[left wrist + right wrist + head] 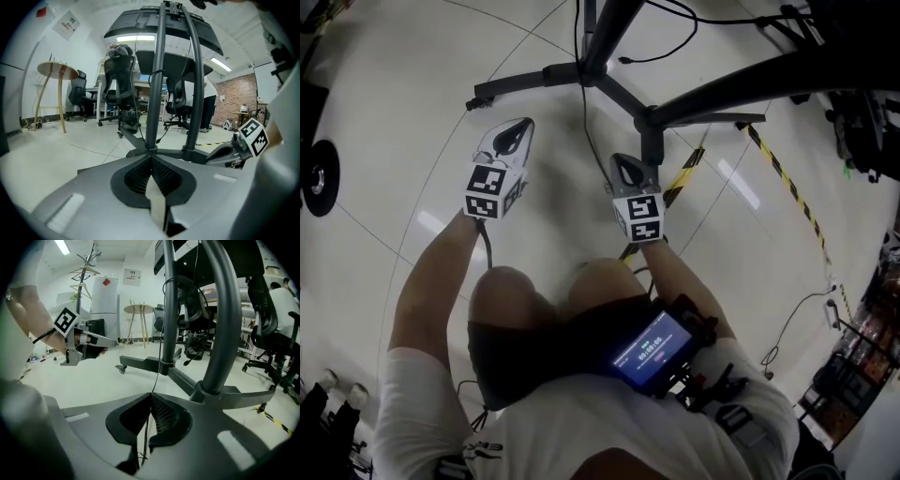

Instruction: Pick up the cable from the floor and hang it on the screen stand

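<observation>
Pinches the thin black cable (158,364) with the right gripper (150,398), jaws pressed together on it, low by the stand (623,94) foot. Holds the left gripper (151,158) squeezed together, empty, over the floor (403,131).

You are holding the left gripper (521,127) left of the right gripper (623,161), both just ahead of your knees (504,292). The screen stand (598,70) is standing on the floor (403,103) directly before them. The cable (589,131) is running from the stand's base back between the right gripper's closed jaws. Floor tape (783,176) is lying right of the stand
</observation>
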Tool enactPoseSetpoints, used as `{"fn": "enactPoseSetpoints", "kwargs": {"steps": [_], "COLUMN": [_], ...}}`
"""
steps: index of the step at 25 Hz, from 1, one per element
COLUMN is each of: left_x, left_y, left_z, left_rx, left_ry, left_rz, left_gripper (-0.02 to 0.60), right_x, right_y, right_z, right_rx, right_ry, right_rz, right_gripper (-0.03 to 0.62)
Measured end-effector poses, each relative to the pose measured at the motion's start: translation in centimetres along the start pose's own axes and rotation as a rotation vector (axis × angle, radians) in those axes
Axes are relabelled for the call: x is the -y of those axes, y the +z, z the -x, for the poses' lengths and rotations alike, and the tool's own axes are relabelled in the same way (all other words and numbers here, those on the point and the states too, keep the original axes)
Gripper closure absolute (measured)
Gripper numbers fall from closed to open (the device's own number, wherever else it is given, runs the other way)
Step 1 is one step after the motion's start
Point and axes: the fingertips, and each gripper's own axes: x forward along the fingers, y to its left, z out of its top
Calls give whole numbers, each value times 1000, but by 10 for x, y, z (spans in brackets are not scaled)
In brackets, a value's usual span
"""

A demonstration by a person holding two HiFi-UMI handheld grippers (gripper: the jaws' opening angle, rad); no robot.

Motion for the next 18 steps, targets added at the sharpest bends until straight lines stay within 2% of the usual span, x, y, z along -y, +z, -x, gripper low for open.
{"fn": "enactPoseSetpoints", "kwargs": {"steps": [6, 11, 18], "left_x": [8, 14, 12], "left_y": [-25, -42, -62], "left_z": [-15, -13, 0], "left_rx": [-3, -15, -35], "left_ry": [-36, -61, -50], "left_rz": [0, 23, 38], "left_gripper": [580, 578, 578], "right_x": [-9, -18, -10], "right_y": [-30, -61, -103], "right_z": [-34, -56, -75], "right_rx": [-39, -135, -265], "right_ry": [0, 15, 5], "right_rz": [2, 22, 63], "right_gripper": [568, 521, 477]}}
